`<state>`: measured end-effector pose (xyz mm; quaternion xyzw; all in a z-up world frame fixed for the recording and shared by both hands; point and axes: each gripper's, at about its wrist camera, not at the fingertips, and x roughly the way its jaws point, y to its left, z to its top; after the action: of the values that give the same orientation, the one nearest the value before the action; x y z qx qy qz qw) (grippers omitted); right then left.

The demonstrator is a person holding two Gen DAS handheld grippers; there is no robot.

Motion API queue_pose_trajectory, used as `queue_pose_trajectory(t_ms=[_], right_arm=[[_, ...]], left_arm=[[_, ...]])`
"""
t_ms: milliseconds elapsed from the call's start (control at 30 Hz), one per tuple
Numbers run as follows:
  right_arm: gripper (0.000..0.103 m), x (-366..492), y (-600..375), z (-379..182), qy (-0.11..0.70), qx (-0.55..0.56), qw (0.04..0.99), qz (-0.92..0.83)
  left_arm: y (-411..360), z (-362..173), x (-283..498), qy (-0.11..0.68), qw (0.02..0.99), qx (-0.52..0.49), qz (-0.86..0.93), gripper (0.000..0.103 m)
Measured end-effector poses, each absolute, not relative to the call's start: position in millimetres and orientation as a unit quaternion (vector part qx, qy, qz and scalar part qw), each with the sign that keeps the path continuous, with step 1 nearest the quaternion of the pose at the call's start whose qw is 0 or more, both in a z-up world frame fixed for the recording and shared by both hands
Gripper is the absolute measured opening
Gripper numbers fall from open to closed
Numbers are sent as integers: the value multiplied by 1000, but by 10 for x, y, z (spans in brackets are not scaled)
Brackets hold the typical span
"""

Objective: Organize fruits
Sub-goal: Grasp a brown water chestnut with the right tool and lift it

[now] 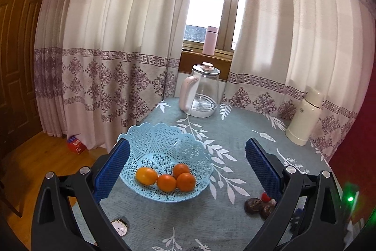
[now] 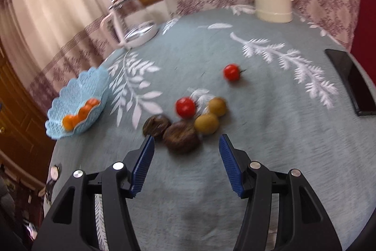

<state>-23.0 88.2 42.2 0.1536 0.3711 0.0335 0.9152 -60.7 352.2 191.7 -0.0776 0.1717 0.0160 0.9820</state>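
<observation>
The left gripper (image 1: 188,157) is spread wide and holds nothing, its blue ribbed pads (image 1: 112,171) flanking the view of a light blue lattice basket (image 1: 150,135). Four oranges (image 1: 166,182) lie clustered in the basket's bottom, touching one another. The basket stands on a table under a grey-blue tablecloth with white leaf prints (image 1: 235,124). Near the front edge lies a wristwatch (image 1: 119,227). Farther back stand a glass kettle with a pink handle (image 1: 202,91) and a cream thermos (image 1: 305,114), well apart; a pink bottle (image 1: 210,40) sits on the windowsill between the curtains.

The right gripper (image 2: 186,149) is also open and empty, hovering just short of a loose group of fruit on the cloth: two dark brown wrinkled fruits (image 2: 181,135) touching each other, two yellow-green round fruits (image 2: 206,122) just beside them, and a red cherry tomato (image 2: 185,107) behind. A second cherry tomato (image 2: 231,72) lies apart, farther back. This view is motion-blurred. A black phone (image 2: 352,81) lies at the table's right edge
</observation>
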Motion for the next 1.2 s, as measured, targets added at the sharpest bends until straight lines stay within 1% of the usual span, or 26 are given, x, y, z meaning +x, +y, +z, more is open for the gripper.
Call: queue_pose_trajectory(t_ms=[167,233,333,500,700,900,1067,1200], right_arm=[[55,-73,1069,295,391,117,912,43],[51,-5,1105,255,398,108,910,44],[51,90,1138,214,404,94,909,36],[46,196,1095,159,416,100,903,35],[45,161,1080,169,414,101,904,40],[45,-107,938,261,395,103,913,28],[45,-310,751,384,374,113,920,13],[45,-430,664,464,361,121,925,11]], left_arm=[[3592,1935,-614,171,981,-89,19,100],[3624,1939,-622,170,981,-94,21,100],[3705,1940,-614,169,980,-104,28,100],[3782,1922,-575,173,978,-115,36,100],[3762,1894,-538,177,977,-111,36,100],[3646,1820,-467,186,977,-101,31,100],[3440,1641,-325,215,972,-92,4,100],[3170,1463,-244,237,969,-61,-27,100]])
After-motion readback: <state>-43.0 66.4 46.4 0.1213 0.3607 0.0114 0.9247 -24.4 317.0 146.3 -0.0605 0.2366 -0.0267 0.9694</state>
